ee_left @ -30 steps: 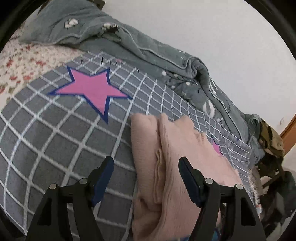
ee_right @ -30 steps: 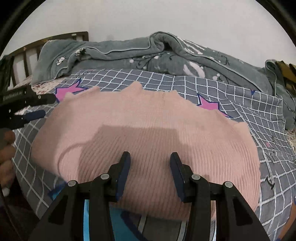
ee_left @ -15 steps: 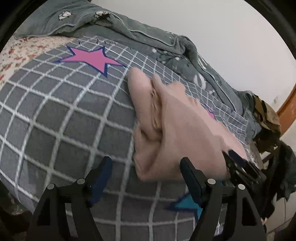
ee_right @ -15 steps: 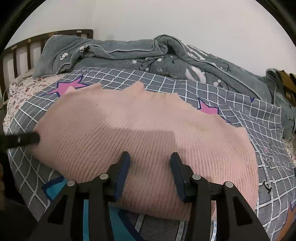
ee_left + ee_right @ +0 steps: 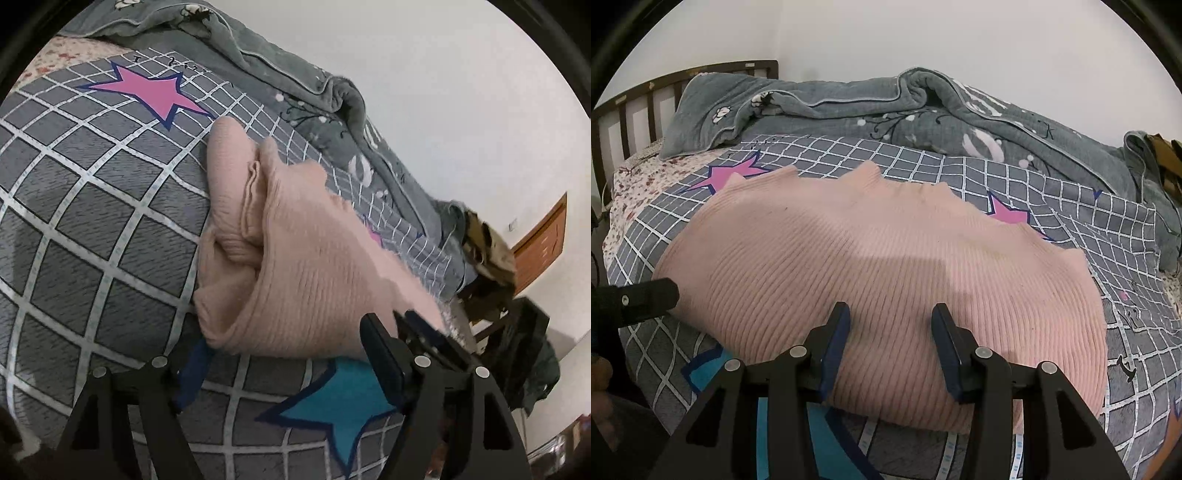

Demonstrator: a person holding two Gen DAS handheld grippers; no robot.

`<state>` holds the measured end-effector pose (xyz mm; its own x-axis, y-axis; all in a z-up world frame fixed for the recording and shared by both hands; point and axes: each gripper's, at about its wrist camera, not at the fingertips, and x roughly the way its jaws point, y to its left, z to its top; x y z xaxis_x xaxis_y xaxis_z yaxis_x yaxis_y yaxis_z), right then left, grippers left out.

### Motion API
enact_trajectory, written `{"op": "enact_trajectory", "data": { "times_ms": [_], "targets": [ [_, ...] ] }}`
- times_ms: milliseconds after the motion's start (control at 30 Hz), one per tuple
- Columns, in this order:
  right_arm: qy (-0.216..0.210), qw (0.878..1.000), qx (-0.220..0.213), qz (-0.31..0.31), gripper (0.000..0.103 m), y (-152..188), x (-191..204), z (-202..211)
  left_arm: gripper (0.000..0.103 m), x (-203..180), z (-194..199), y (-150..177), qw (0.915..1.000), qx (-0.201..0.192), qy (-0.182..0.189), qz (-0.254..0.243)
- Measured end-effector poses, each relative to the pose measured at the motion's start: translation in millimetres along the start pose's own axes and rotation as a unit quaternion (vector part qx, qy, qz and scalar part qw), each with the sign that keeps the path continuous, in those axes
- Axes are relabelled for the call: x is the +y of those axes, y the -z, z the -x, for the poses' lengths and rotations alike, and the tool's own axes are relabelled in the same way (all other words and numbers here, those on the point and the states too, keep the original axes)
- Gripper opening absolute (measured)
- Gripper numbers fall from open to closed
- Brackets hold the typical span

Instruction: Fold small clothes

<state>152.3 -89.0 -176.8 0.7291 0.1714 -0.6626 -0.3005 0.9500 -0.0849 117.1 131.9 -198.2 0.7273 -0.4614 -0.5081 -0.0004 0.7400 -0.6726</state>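
Right wrist view, nearest first: right gripper (image 5: 890, 343) with fingers parted, planted over the near hem of the pink ribbed sweater (image 5: 879, 258); knit visible between the fingers, but whether the pads press down on it, cannot tell. Nothing pinched or lifted. Sweater spread flat on the grey checked bedcover (image 5: 1089, 221), long axis running left to right across the view, far edge scalloped toward the rumpled grey quilt (image 5: 923, 110). At the sweater's left end, one dark finger of the left gripper (image 5: 646, 295) level with the knit, close to touching.

Left wrist view: left gripper (image 5: 286, 363) released, fingers wide, bracketing the sweater's (image 5: 303, 266) near corner, where stacked folded layers show along the short side. Sweater stretching away and to the right from these fingers, the right gripper's (image 5: 424, 332) tips poking in at the far right.

Left hand nearer the short end; right hand nearer the long hem. Likely next fold across the length, from the left end toward the right. Open bedcover left of and beyond the sweater; bed edge close behind both grippers; quilt and wooden headboard (image 5: 683, 79) well apart at the back.
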Motion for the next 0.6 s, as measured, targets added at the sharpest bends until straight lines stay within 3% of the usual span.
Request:
{"op": "enact_trajectory", "data": {
  "times_ms": [333, 600],
  "targets": [
    [-0.036, 0.999, -0.021, -0.035, 0.046, -0.1, -14.7, 2.8, 0.064, 5.0, -11.3, -15.0, 0.9977, -0.034, 0.003, 0.059],
    [-0.009, 0.999, -0.035, -0.005, 0.046, 5.2, -2.8, 2.8, 0.062, -6.2, -23.2, -18.5, 0.9953, -0.062, -0.029, 0.069]
  ]
}}
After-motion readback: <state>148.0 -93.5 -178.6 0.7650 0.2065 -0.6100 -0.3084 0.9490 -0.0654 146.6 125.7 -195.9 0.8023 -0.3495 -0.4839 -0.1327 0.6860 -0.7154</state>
